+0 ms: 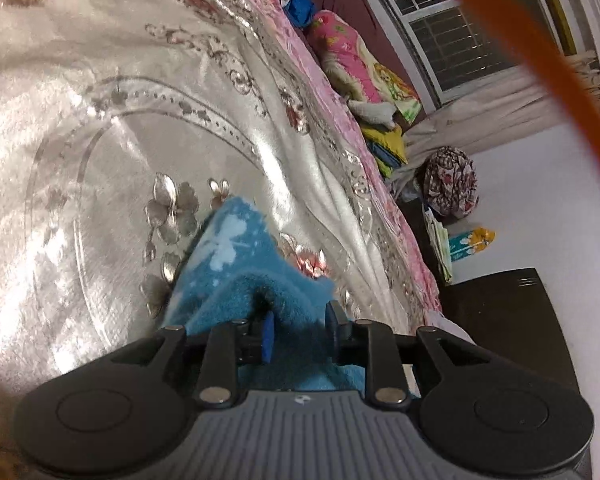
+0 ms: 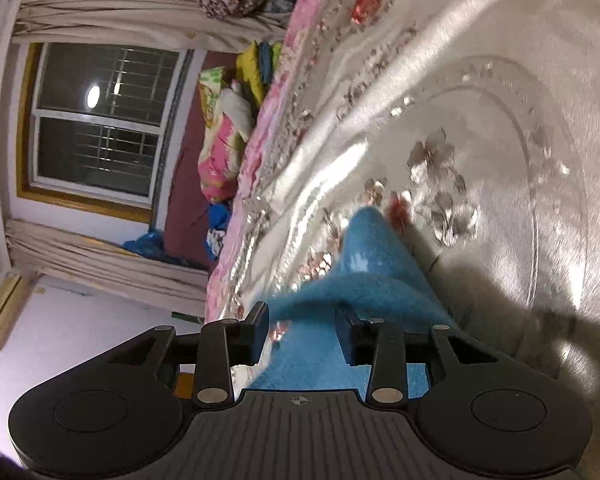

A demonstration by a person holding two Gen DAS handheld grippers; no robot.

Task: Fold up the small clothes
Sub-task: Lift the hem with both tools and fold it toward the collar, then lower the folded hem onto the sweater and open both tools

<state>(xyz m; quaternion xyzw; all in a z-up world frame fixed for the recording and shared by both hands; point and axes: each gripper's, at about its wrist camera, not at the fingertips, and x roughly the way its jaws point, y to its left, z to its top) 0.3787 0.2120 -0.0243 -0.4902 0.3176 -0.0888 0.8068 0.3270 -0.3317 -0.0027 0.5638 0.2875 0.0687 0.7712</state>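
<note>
Blue cloth (image 1: pixel 236 248): one | left gripper (image 1: pixel 300 316), right gripper (image 2: pixel 306 320): both jaws parted, cloth between

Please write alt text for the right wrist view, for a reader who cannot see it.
The right tool has its fingers apart around a fold of blue fleece cloth on a shiny silver floral bedspread. Behind, at left, are a curtained window and piled clothes.
</note>
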